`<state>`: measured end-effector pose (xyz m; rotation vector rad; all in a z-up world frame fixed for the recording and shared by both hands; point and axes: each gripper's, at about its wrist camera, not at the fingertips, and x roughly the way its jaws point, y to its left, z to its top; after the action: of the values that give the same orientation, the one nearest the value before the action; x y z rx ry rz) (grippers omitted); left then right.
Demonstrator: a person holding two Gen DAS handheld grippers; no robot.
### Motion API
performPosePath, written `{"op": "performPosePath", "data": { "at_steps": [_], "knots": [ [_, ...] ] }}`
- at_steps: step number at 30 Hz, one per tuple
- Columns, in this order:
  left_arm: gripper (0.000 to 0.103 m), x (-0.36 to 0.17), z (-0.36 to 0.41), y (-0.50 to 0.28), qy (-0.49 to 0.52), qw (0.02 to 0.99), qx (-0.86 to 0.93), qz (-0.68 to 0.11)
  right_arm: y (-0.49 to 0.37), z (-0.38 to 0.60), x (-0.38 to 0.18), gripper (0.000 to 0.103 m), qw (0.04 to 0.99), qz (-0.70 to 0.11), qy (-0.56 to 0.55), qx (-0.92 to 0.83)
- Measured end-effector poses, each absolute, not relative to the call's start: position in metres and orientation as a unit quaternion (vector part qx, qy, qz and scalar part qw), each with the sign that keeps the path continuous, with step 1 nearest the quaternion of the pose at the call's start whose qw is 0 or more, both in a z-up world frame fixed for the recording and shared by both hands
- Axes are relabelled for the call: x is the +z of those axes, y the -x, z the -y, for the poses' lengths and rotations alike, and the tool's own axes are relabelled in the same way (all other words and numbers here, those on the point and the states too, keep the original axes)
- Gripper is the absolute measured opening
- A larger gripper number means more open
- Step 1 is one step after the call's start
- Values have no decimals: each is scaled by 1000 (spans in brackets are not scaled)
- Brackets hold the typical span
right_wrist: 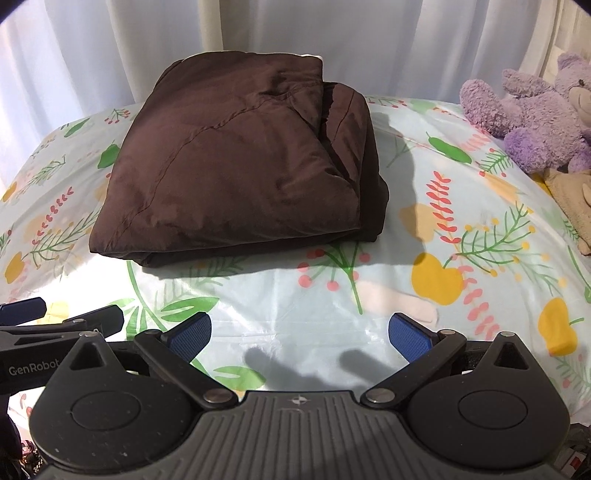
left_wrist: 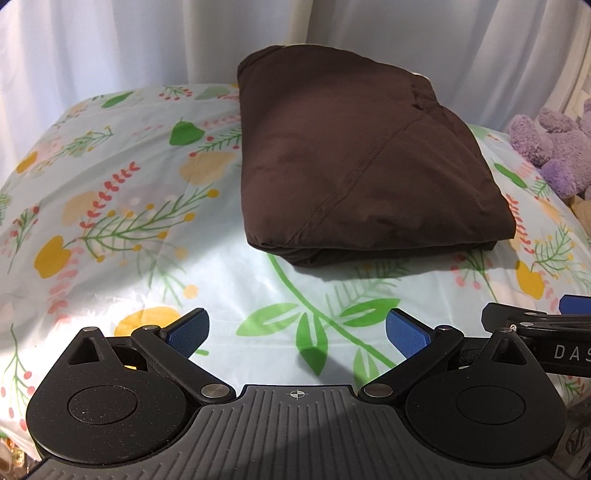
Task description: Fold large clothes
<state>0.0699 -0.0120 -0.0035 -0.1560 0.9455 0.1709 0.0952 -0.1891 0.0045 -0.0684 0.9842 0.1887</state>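
Observation:
A dark brown garment (left_wrist: 354,162) lies folded into a thick square bundle on the floral sheet (left_wrist: 110,206). It also shows in the right wrist view (right_wrist: 236,166), a little left of centre. My left gripper (left_wrist: 297,330) is open and empty, hovering over the sheet well short of the bundle's near edge. My right gripper (right_wrist: 300,334) is open and empty too, at the same distance from the bundle. The right gripper's side shows at the right edge of the left wrist view (left_wrist: 539,325); the left gripper's side shows at the left edge of the right wrist view (right_wrist: 55,332).
A purple plush bear (right_wrist: 535,107) and a beige plush toy (right_wrist: 570,199) sit at the right edge of the bed. White curtains (right_wrist: 258,29) hang behind the bed. The bear also shows in the left wrist view (left_wrist: 554,144).

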Motion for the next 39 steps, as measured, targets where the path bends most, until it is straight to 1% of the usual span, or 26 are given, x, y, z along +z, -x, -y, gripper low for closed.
{"op": "performPosePath", "data": {
  "at_steps": [39],
  "knots": [
    [103,-8,19,-76,56,883,80,-458,-99,195,3,102,879,-468,26,85]
  ]
}}
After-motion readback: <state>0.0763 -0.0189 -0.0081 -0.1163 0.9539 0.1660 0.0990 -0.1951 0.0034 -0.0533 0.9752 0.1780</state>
